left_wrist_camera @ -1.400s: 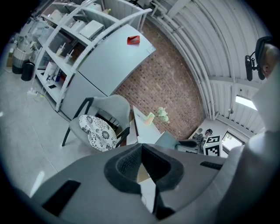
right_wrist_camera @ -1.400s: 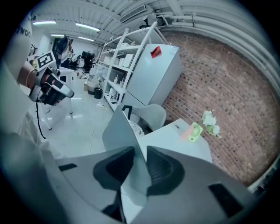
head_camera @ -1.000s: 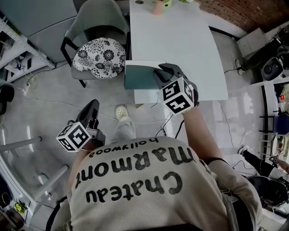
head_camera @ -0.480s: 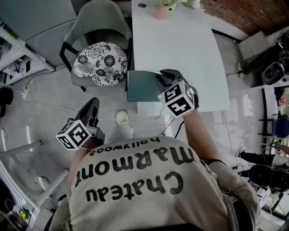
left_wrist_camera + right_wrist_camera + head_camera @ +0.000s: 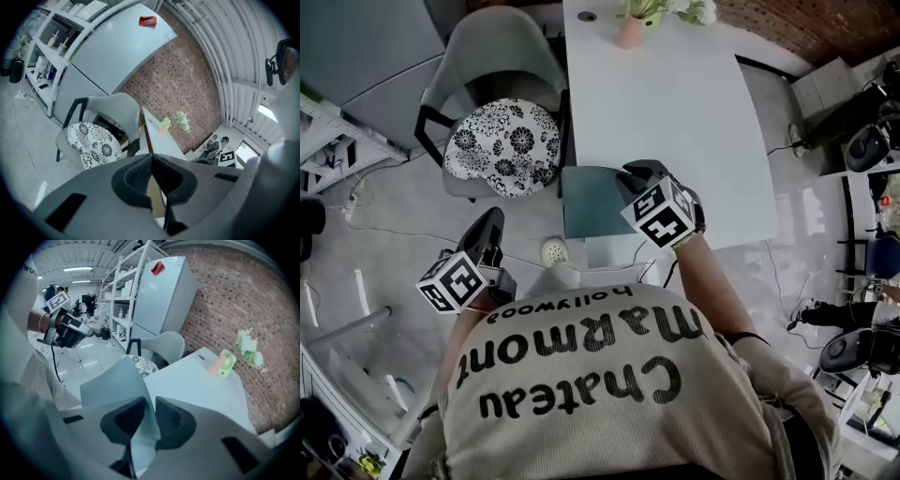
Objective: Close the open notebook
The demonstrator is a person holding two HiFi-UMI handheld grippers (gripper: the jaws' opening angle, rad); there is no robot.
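Notebook sat at the near left corner of the white table, teal cover raised. Right tongs were closing on the cover's edge, sheet pinched between the pads. Left tongs, jaws together with nothing in them, hung over the floor left of the table. Floral-cushioned chair stood left; plant pot far.
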